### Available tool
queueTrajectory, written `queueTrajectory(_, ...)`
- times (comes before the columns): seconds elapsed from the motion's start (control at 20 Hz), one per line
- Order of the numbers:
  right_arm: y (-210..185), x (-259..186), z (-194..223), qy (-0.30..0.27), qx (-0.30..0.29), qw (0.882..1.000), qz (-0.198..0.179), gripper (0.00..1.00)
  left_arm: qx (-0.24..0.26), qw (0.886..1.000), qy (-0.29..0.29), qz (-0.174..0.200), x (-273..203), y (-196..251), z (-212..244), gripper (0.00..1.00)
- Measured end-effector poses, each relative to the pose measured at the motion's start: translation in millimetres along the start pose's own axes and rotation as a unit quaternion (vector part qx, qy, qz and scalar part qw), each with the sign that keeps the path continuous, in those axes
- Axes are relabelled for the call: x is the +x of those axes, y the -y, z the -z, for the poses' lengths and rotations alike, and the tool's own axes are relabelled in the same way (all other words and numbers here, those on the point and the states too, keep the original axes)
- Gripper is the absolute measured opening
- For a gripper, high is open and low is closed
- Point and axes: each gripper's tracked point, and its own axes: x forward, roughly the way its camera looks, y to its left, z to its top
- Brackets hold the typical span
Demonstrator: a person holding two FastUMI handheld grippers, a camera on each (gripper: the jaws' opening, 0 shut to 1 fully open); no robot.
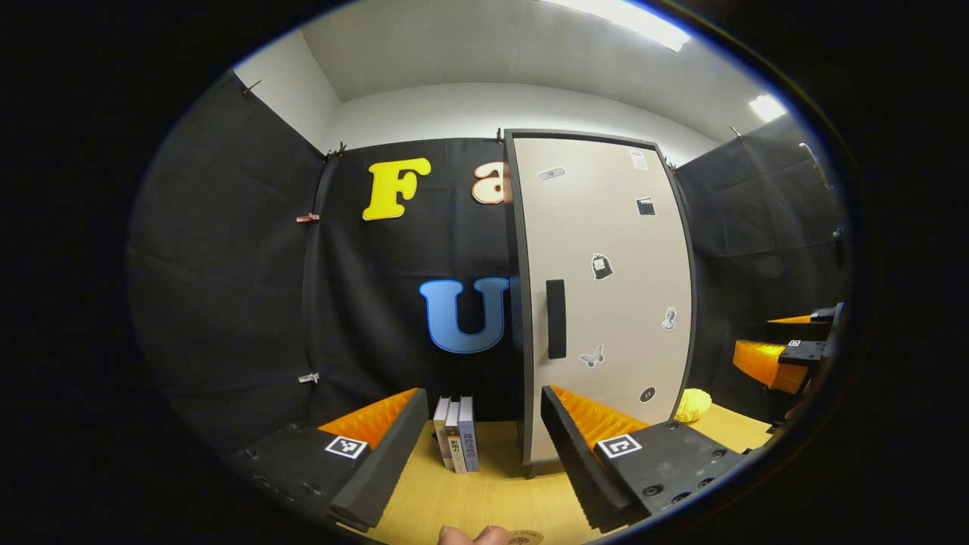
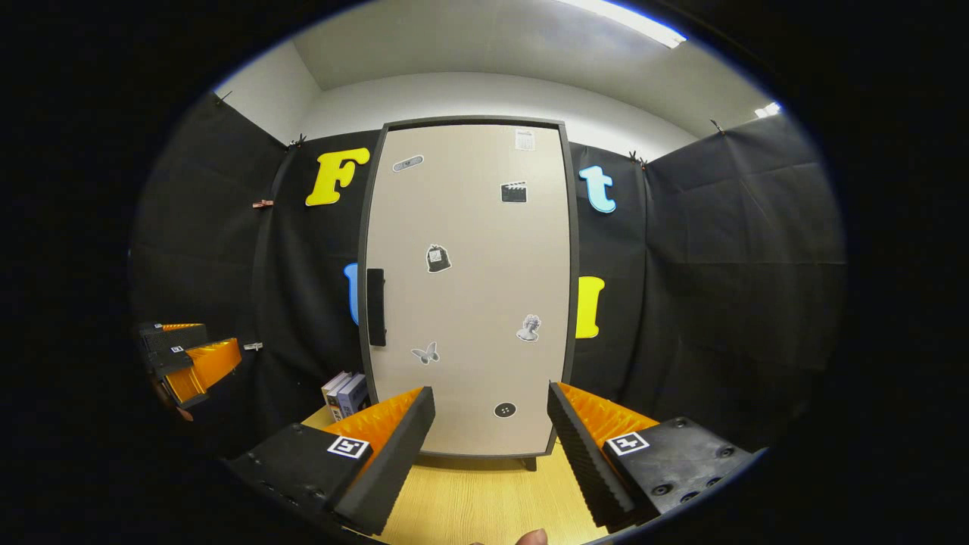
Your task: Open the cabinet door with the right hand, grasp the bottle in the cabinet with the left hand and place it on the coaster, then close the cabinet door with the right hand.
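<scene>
A tall beige cabinet point(image 2: 469, 288) with a dark frame stands shut on the wooden table, its black handle point(image 2: 375, 306) on the door's left edge. In the left gripper view the same cabinet point(image 1: 606, 288) is at centre right, handle point(image 1: 556, 319) facing me. My right gripper point(image 2: 490, 446) is open, level with the door's lower part and short of it. My left gripper point(image 1: 477, 454) is open too, nothing between its fingers, aimed left of the cabinet. The left gripper point(image 2: 185, 363) also appears at the far left of the right gripper view. A round coaster's edge point(image 1: 525, 537) peeks at the bottom.
Three books point(image 1: 456, 443) stand upright left of the cabinet, also seen as books point(image 2: 346, 393) in the right gripper view. A yellow lump point(image 1: 693, 405) lies on the wooden table point(image 1: 484, 499) right of the cabinet. The right gripper point(image 1: 787, 352) shows at far right. A fingertip point(image 1: 473, 536) pokes in below.
</scene>
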Motion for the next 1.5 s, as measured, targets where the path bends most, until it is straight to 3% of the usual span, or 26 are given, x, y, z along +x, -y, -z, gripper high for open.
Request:
queueTrajectory(0.65, -25, 14, -6, 0.001, 0.015, 1.000, -0.010, 0.97, 0.011, 1.000, 0.003, 0.002, 3, -15, 6, 0.95)
queueTrajectory(1.2, -125, 106, -48, 0.044, 0.017, 0.997, -0.066, 0.97, 0.012, 0.999, -0.011, -0.029, -10, -48, 27, 0.95)
queueTrajectory(1.5, -163, 160, -57, 0.043, 0.047, 0.996, -0.068, 0.97, 0.004, 0.999, -0.024, -0.040, -17, -60, 42, 0.96)
